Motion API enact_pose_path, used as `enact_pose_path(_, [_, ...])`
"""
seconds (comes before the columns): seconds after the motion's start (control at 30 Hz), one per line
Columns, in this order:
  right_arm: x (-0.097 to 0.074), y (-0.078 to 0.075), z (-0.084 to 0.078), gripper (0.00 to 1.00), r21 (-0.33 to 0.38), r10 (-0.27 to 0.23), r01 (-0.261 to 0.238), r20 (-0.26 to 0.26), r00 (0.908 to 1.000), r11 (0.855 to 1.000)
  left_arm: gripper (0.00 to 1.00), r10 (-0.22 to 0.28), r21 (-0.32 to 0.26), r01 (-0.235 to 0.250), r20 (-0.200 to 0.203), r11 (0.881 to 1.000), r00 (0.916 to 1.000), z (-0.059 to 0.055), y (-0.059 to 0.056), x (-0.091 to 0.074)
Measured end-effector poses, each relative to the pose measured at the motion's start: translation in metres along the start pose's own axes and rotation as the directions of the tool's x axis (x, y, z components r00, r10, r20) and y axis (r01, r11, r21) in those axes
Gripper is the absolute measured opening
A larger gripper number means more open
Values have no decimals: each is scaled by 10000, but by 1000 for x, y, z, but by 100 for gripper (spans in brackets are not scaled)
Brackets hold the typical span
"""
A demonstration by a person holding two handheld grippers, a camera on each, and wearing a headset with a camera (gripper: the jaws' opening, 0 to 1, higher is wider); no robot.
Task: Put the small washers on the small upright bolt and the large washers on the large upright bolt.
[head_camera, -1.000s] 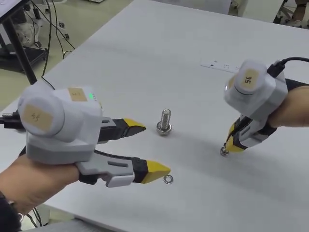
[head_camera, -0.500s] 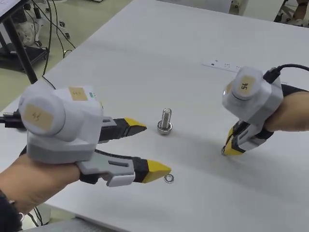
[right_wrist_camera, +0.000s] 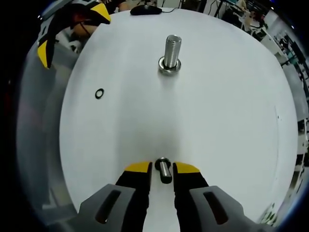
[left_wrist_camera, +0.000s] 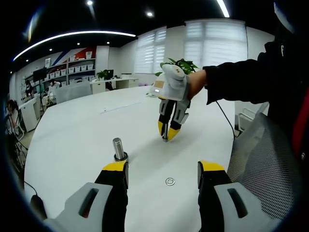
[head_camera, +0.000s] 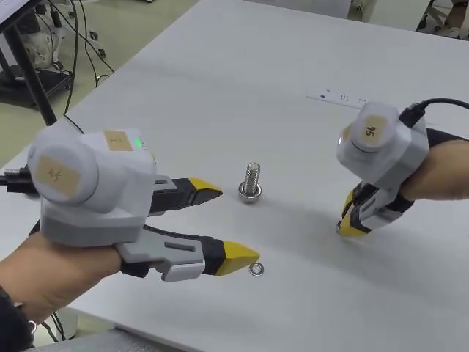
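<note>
The large bolt [head_camera: 250, 182] stands upright mid-table with washers at its base, also visible as the large bolt [left_wrist_camera: 119, 149] and the large bolt [right_wrist_camera: 170, 53]. A small loose washer [head_camera: 256, 270] lies near the table's front edge, just ahead of my left gripper [head_camera: 223, 224], whose jaws stand wide open and empty. That washer [left_wrist_camera: 169, 181] sits between and just beyond the left gripper [left_wrist_camera: 163, 169] tips. My right gripper [head_camera: 350, 224] points down at the table; its fingers [right_wrist_camera: 140, 169] close around the small upright bolt [right_wrist_camera: 163, 170].
The white table [head_camera: 220, 95] has a printed label [head_camera: 333, 98] at the back right. Cables and a black stand [head_camera: 29, 70] sit on the floor off the left edge. A mesh chair [left_wrist_camera: 270, 164] stands by the table's near side.
My right gripper has dropped slightly and settled over the small bolt, whose base no longer shows at the tips in the head view. The left gripper has held still.
</note>
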State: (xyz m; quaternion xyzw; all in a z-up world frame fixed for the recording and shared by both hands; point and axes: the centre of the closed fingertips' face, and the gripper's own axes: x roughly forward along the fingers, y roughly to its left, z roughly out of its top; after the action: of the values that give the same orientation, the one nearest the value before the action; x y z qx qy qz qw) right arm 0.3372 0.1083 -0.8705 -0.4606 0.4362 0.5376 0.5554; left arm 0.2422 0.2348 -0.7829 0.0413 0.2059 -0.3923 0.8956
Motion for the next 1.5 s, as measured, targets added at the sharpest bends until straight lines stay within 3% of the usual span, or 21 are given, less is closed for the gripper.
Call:
enact_pose_path(0.47, [-13,0,-15,35,605,-208,192,259,9994,9980,57,-25,7,25,12,10000,10000,1,-1,1])
enact_pose_path(0.97, [-20,26,-33,35,836,-168,155,147,9998,9964,57,-58,49,57,19,10000,10000,2,-2,1])
enact_pose_path(1.2, [-17,51,-28,35,662,169,-182,202,9997,9976,57,-20,52,20,21,10000,10000,2,-1,0])
enact_pose_path(1.5, [-12,66,-13,34,395,543,-560,424,9976,9976,57,-15,76,15,19,10000,10000,3,-1,1])
